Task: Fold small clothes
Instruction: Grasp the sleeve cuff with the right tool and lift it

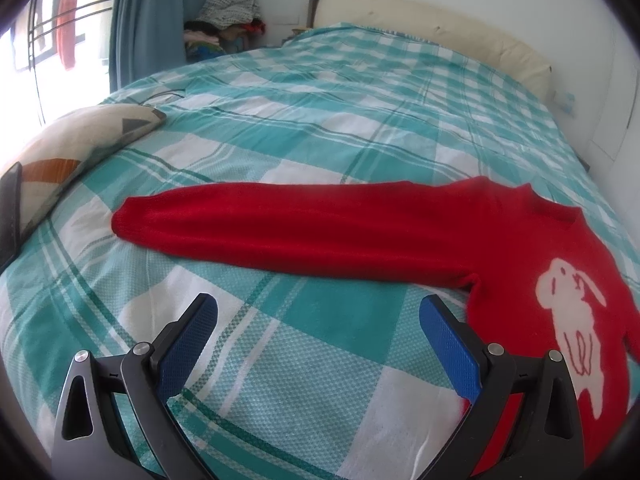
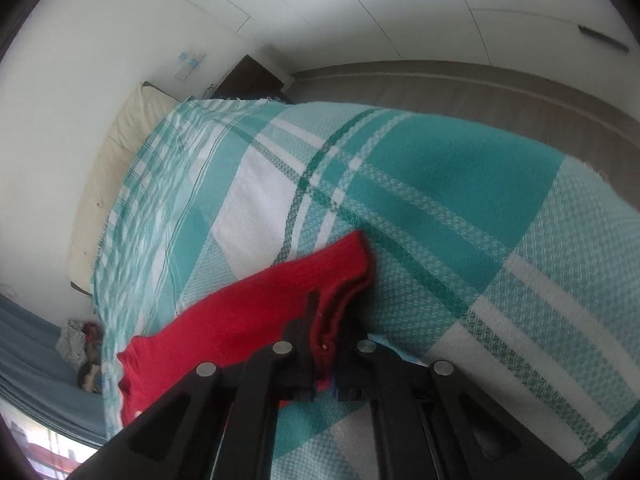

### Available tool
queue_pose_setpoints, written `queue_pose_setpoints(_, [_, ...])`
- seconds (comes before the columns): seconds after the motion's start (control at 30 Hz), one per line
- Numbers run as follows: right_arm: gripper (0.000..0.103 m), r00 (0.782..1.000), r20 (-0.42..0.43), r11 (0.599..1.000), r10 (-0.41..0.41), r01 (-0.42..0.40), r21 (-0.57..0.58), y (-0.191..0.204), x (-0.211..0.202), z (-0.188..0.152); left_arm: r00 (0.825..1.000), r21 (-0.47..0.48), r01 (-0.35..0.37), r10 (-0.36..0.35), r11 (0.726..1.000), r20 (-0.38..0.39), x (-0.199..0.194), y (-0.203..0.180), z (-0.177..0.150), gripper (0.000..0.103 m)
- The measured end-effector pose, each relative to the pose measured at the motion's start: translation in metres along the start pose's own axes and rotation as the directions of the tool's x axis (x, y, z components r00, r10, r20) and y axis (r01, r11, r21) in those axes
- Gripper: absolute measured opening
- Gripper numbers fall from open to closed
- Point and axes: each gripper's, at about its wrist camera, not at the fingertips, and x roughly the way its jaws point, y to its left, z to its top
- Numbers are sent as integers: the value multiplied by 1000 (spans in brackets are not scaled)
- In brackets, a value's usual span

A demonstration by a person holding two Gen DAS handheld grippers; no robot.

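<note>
A small red sweater with a white rabbit on its front lies flat on the teal checked bedspread. One sleeve stretches out to the left. My left gripper hovers open just in front of that sleeve, its blue pads wide apart and nothing between them. In the right wrist view my right gripper is shut on the cuff end of the sweater's other sleeve, and the red knit bunches between the black jaws. The rest of that sleeve trails off to the lower left.
A patterned pillow and a dark flat object lie at the bed's left edge. A cream headboard runs along the far side. Piled clothes and a blue curtain stand beyond. The bed's edge and wooden floor show on the right.
</note>
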Motion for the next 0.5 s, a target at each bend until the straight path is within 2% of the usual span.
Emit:
queue_pose_setpoints(0.07, [2,998,45,997,-38,40,-66,21,-11,6,1000,-1,7,-7,1000,8,-2,1,0,101])
queue_pose_setpoints(0.1, [3,997,64,994,-30,37,-100,35,-18,8,1000,-2,11,-11,1000,13,-3,1,2,101])
queue_pose_setpoints(0.2, [3,991,108,976,73,-49,-214,94,-47,16,999,-5,22,-22,1000,23,-7,3,4,101])
queue_pose_setpoints(0.27, [3,980,112,947,164,-124,-297,145,-70,16,999,-4,34,-34,999,25,-10,2,6,101])
queue_pose_setpoints(0.37, [3,954,70,865,293,-233,-444,235,-95,3,998,-1,48,-48,999,34,-14,2,8,101])
queue_pose_setpoints(0.5, [3,915,-55,713,400,-348,-609,347,-110,-49,997,5,54,-54,999,46,-19,3,10,101])
